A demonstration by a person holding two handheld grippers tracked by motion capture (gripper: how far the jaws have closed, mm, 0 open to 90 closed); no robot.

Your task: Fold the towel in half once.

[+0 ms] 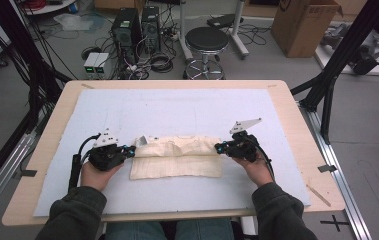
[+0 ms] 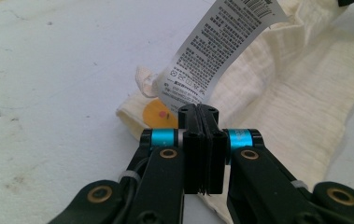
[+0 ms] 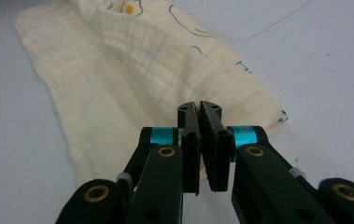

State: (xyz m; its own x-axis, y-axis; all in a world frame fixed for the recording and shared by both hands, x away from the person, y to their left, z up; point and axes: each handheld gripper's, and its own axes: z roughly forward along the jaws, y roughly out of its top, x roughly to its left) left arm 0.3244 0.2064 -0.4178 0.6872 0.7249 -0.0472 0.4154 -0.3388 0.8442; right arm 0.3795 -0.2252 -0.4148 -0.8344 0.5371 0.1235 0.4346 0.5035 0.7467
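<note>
A cream ribbed cloth point(image 1: 177, 160) lies folded in a long strip on the pale mat point(image 1: 177, 107), near the front middle. My left gripper point(image 1: 129, 150) is shut on the cloth's left end, and my right gripper point(image 1: 219, 147) is shut on its right end; the upper layer spans between them. In the left gripper view the jaws point(image 2: 198, 109) are pressed together at the cloth point(image 2: 282, 93), with a white care label point(image 2: 216, 51) standing up just beyond them and an orange spot point(image 2: 158, 114) beside them. In the right gripper view the jaws point(image 3: 199, 106) pinch a raised fold of cloth point(image 3: 118, 84).
The mat covers most of the wooden table point(image 1: 304, 145). A thin wooden stick point(image 1: 318, 195) lies near the table's front right corner. Beyond the far edge stand a black stool point(image 1: 206, 40), computer towers point(image 1: 127, 27) with cables, and a cardboard box point(image 1: 302, 25).
</note>
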